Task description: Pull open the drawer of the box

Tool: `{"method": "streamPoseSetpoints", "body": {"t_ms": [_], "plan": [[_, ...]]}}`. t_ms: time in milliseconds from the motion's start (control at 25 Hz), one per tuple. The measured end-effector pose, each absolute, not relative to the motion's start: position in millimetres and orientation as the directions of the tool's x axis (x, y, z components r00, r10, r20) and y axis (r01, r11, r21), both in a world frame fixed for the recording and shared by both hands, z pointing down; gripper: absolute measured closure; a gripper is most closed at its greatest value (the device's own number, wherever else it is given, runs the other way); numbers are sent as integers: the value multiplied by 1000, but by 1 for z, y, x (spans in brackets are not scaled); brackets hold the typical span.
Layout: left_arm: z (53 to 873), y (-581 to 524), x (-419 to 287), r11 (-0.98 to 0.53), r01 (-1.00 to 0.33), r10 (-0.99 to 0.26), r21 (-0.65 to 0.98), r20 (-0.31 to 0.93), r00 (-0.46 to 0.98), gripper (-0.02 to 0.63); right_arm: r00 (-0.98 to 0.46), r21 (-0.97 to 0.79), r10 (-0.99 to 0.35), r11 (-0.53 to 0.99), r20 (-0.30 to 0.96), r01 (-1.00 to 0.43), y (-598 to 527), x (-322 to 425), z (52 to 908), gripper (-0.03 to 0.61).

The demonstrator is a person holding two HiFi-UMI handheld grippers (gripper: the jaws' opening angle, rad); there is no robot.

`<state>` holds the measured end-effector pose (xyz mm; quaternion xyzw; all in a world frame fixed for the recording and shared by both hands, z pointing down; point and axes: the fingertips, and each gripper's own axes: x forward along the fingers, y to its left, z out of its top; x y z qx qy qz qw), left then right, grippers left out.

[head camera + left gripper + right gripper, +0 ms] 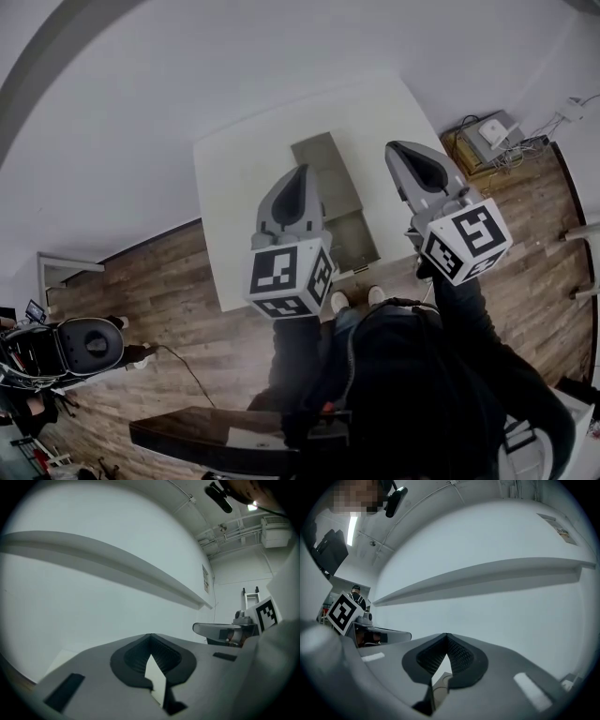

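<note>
Left gripper [150, 639]: the fingers are closed tip to tip. Only a sliver of white table shows through the gap below the tips, and nothing is held.
Right gripper [446, 638]: the fingers are likewise pressed together and empty. A corner of the box shows through the slit beneath them.
Box [323, 173]: it sits well below both pairs of fingers on the white table [234, 187], roughly between the two grippers and nearer the left one's tips. Neither gripper touches it.
Drawer [354, 242]: it juts from the box's near end toward the person, under and behind the fingertips. It appears to be pulled out already, and its front lies close to the table's near edge.
Look of the box: flat, olive-grey and plain-sided. The drawer is a shallow tray of the same colour, and its handle is too small to make out.
Risk, overpull: any further tug could draw the drawer clean out or over the table edge, as little travel seems left.
Risk, sliding: the box looks light on a smooth top, so a one-handed pull may drag it.
Risk, approach: closed fingers coming down could knock the drawer askew.
</note>
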<state>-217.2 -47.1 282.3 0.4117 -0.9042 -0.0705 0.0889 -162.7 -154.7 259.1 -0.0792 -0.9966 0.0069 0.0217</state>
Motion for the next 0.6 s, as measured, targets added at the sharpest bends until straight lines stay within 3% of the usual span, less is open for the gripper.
{"method": "streamPoseSetpoints", "body": {"t_ms": [600], "plan": [[283, -48, -203, 654, -730, -755, 198, 102, -648, 617, -989, -27, 145, 989, 36, 144, -159, -147, 259, 578]]}}
